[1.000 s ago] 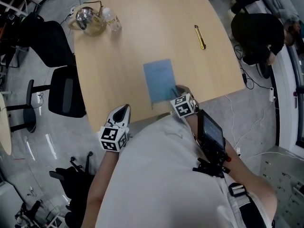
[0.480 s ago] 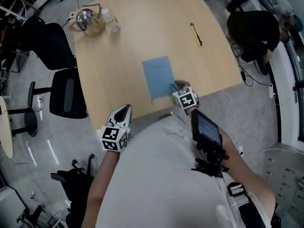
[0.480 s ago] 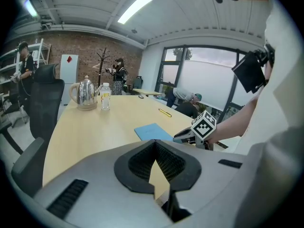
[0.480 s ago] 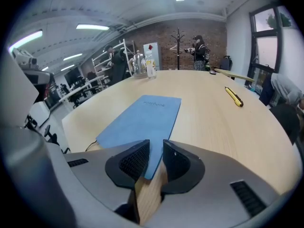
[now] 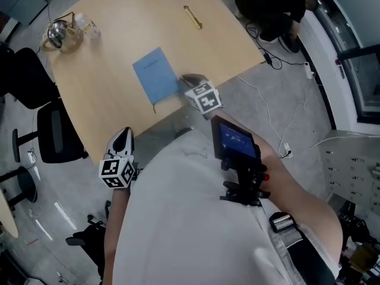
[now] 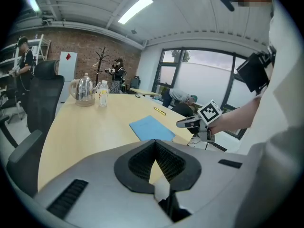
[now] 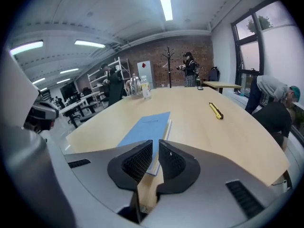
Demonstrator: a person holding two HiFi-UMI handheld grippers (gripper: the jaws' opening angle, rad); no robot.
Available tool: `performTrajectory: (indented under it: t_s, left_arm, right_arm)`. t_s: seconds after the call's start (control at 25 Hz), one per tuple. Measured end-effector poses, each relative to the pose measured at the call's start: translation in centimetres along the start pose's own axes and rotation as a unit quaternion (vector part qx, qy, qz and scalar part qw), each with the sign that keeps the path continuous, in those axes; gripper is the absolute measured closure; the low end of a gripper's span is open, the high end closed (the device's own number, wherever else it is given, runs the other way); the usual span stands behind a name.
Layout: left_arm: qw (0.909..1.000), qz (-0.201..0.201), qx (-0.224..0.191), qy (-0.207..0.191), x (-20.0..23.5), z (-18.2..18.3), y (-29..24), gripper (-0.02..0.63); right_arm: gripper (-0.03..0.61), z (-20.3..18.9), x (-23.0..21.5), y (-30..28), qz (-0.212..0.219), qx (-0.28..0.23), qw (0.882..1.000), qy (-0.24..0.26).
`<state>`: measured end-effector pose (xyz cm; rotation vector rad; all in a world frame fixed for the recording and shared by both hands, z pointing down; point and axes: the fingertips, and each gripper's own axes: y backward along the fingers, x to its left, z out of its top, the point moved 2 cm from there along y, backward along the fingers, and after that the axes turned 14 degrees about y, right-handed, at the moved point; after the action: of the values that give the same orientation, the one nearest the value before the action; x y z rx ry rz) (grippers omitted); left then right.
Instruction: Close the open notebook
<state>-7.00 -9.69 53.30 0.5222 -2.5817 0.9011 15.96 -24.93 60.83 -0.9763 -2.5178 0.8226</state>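
Note:
The blue notebook (image 5: 155,74) lies closed and flat on the wooden table (image 5: 107,88), near its front edge. It also shows in the left gripper view (image 6: 151,127) and the right gripper view (image 7: 147,128). My right gripper (image 5: 189,79) hovers just beside the notebook's near right corner, jaws together and holding nothing (image 7: 156,144). My left gripper (image 5: 123,136) hangs off the table's front edge, left of the notebook, shut and empty (image 6: 155,144). From the left gripper view the right gripper (image 6: 187,123) is seen past the notebook.
A yellow utility knife (image 5: 192,17) lies at the table's far right. A glass kettle (image 5: 59,35) and a small bottle (image 5: 89,24) stand at the far left corner. Black chairs (image 5: 50,132) stand left of the table. A person in black (image 5: 270,5) bends over beyond the right edge.
The head view has swung, so the table now sits higher and to the left. My right gripper has come off the notebook's near corner toward the table edge. The left gripper has drawn back a little.

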Motion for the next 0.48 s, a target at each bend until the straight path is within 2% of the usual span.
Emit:
performTrajectory:
  t_s: [0.28,0.48]
  left_arm:
    - [0.999,-0.039,0.0,-0.02,-2.2,-0.2,-1.2,0.609]
    - [0.997,-0.067,0.007,-0.039,-3.6,-0.6,-1.7,0.609]
  right_arm:
    - [0.561,1.1,2.1,6.4,0.022,-0.063,0.998,-0.012]
    - [0.562,1.2,5.1,10.1,0.048,-0.087,0.995,0.01]
